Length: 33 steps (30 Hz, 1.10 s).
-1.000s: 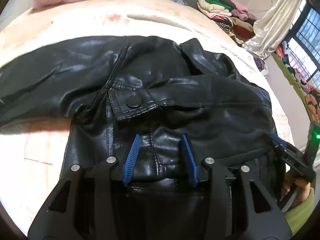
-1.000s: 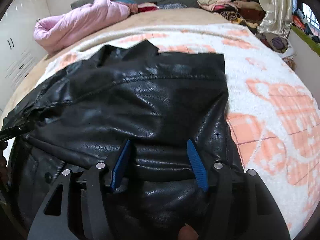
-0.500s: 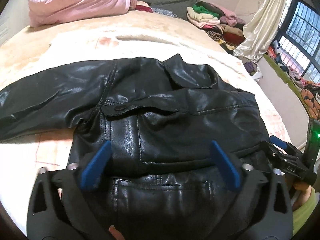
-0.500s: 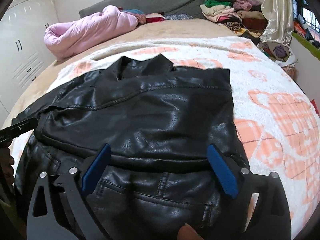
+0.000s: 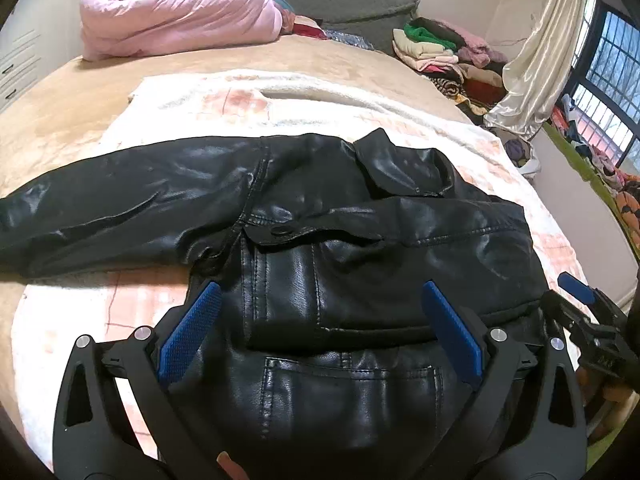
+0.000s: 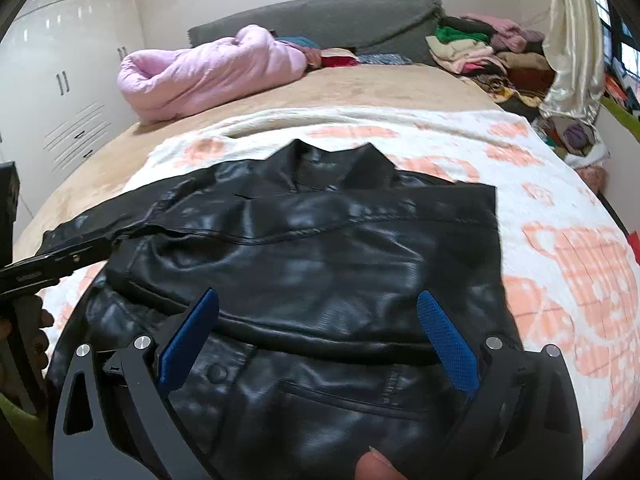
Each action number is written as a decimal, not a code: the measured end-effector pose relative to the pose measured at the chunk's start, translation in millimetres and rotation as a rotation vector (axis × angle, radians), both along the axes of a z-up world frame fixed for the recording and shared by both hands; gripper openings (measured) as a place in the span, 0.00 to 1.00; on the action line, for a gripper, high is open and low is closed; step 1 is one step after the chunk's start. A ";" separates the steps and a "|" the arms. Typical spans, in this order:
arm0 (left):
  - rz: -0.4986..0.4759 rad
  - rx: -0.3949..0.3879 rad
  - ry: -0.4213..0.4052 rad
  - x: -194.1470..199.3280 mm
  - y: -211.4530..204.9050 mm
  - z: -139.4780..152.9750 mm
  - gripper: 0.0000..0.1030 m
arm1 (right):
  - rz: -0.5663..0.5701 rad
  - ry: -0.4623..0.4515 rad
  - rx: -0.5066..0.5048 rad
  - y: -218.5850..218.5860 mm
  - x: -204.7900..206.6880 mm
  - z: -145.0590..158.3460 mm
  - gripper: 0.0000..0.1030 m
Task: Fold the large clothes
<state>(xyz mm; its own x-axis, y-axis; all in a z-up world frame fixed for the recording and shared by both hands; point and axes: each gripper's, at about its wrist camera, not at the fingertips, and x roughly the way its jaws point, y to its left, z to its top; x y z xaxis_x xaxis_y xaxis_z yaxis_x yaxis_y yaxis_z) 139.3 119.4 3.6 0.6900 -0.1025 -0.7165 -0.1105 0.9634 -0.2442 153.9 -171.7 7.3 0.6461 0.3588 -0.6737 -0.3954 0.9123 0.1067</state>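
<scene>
A black leather jacket [image 5: 340, 248] lies front-up on a white and orange blanket [image 5: 240, 100] on the bed. Its right half is folded over the body; its left sleeve [image 5: 120, 200] stretches out to the left. My left gripper [image 5: 320, 328] is open and empty above the jacket's lower part. My right gripper [image 6: 316, 336] is open and empty above the jacket [image 6: 320, 248] near its folded edge. The right gripper also shows at the right edge of the left wrist view [image 5: 588, 320]. The left gripper shows at the left edge of the right wrist view [image 6: 52, 264].
A pink quilt [image 5: 176, 12] lies at the head of the bed by a grey headboard [image 6: 320, 16]. A pile of folded clothes [image 5: 448, 52] and a cream curtain [image 5: 536, 64] stand at the far right. White wardrobes [image 6: 52, 80] are on the left.
Both grippers opened from a narrower gap and let go of the jacket, then lifted and pulled back. The folded jacket half now lies flat.
</scene>
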 end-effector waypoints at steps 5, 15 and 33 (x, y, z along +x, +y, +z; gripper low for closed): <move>0.011 0.008 -0.007 -4.0 4.7 4.2 0.91 | 0.029 -0.013 -0.004 20.7 -3.6 6.9 0.96; 0.068 0.068 -0.023 -9.0 21.9 10.0 0.91 | 0.064 -0.018 0.018 58.5 -4.7 15.8 0.96; 0.197 0.072 -0.032 -15.5 72.5 17.9 0.91 | 0.159 -0.035 0.027 122.0 -0.7 25.4 0.96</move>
